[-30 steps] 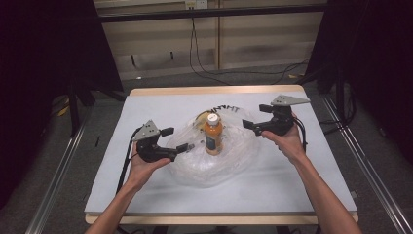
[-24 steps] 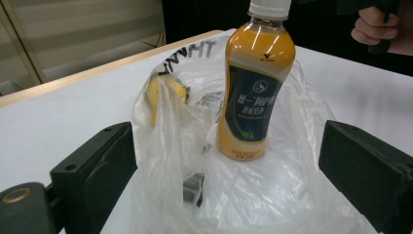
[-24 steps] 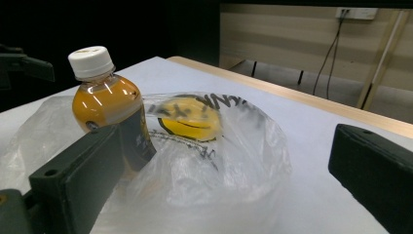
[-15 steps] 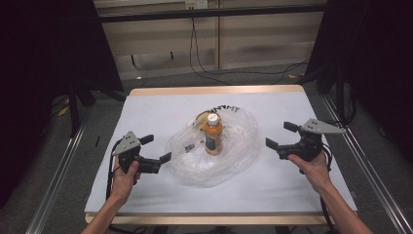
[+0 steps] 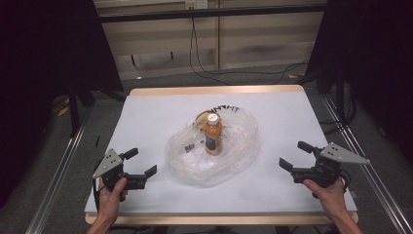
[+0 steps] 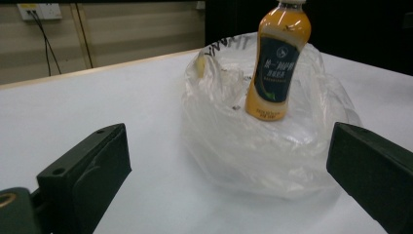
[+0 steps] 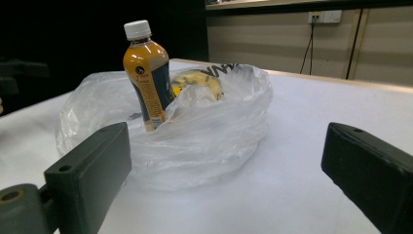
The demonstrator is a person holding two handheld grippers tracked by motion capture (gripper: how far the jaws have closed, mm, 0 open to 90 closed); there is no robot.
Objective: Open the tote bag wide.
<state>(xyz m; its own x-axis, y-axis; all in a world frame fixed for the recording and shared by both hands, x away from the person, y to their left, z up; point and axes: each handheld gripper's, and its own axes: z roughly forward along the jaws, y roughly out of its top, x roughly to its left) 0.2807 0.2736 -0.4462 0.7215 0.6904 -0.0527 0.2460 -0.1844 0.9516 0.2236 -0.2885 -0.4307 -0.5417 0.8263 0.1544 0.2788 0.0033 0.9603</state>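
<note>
An orange drink bottle (image 5: 213, 135) with a white cap and a dark label stands upright inside a crumpled clear plastic bag (image 5: 195, 165) at the middle of the white table (image 5: 292, 112). Something yellow (image 7: 197, 84) lies in the bag behind the bottle (image 7: 146, 73). My left gripper (image 5: 141, 162) is near the front left corner, well apart from the bag, pointing at it. Its jaws have just been opening and stand open, with nothing between them. My right gripper (image 5: 294, 155) is near the front right, also apart from the bag and open. The left gripper view has the bottle (image 6: 277, 63) beyond the wide jaws.
The bag carries black lettering (image 5: 221, 108) at its far rim. Metal rails (image 5: 58, 170) run along both sides of the table. Cables (image 5: 214, 68) lie on the floor past the far edge, and dark curtains stand at left and right.
Both grippers have drawn back from the bag's edges, outward and toward the near edge of the table. The bag now lies spread around the bottle with nothing touching it.
</note>
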